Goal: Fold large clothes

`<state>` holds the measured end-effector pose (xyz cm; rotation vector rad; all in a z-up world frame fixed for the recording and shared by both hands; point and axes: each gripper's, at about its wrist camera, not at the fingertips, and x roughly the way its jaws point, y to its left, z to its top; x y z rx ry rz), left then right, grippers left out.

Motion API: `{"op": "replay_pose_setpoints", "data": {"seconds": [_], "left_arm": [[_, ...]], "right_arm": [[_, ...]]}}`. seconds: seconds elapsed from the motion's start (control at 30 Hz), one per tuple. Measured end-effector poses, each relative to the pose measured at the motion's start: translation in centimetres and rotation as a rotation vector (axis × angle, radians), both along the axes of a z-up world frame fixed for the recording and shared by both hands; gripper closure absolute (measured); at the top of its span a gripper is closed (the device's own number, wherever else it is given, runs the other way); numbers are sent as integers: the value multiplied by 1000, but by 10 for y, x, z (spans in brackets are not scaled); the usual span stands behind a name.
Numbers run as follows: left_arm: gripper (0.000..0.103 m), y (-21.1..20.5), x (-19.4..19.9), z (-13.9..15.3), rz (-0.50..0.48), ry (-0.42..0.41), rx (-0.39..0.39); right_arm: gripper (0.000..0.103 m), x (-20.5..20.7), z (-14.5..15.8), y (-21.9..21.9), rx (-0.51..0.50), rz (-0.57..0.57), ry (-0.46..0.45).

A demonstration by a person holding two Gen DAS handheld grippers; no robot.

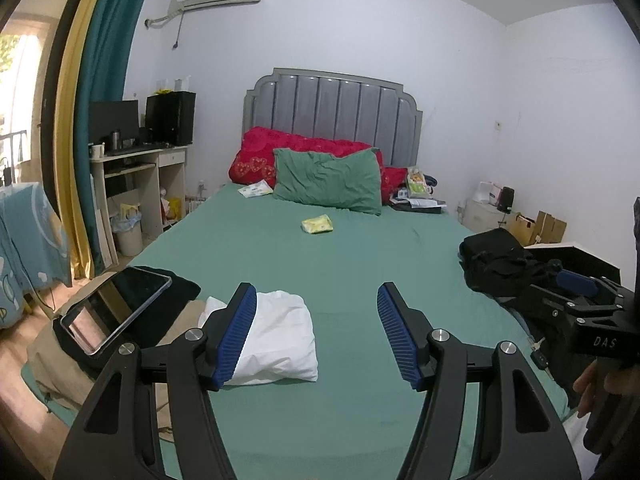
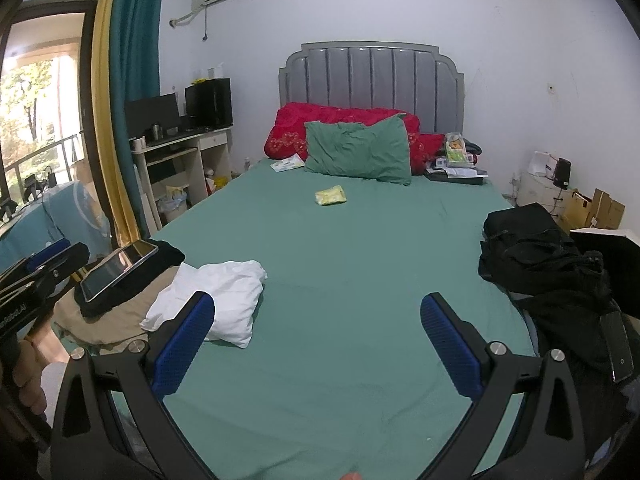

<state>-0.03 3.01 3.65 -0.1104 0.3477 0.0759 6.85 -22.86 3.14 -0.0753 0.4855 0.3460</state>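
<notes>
Both grippers hover above the green bed (image 1: 344,248), jaws spread and nothing between them: the left gripper (image 1: 316,334) partly hides a folded white garment (image 1: 276,340) near the bed's left edge; the right gripper (image 2: 318,346) frames bare sheet. A black clothes pile (image 2: 536,256) sits at the right edge, cut off by the frame. A tablet (image 1: 116,312) rests on dark and beige fabric, whose shapes are hard to make out
</notes>
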Motion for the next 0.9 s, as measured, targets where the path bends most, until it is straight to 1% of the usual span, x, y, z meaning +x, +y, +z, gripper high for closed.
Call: {"op": "replay_pose_setpoints", "data": {"seconds": [0.43,0.7,0.9], "left_arm": [[37,-4,0,-1,1,2,2],[37,-5,4,-8,-10,11,9],[37,-2,5,-8,-11,9,10]], "right_arm": [[1,4,-4,-8,7,-17,13],[1,4,-7,-8,10,-27,19],[1,6,-8,-9,10,-27,22]]}}
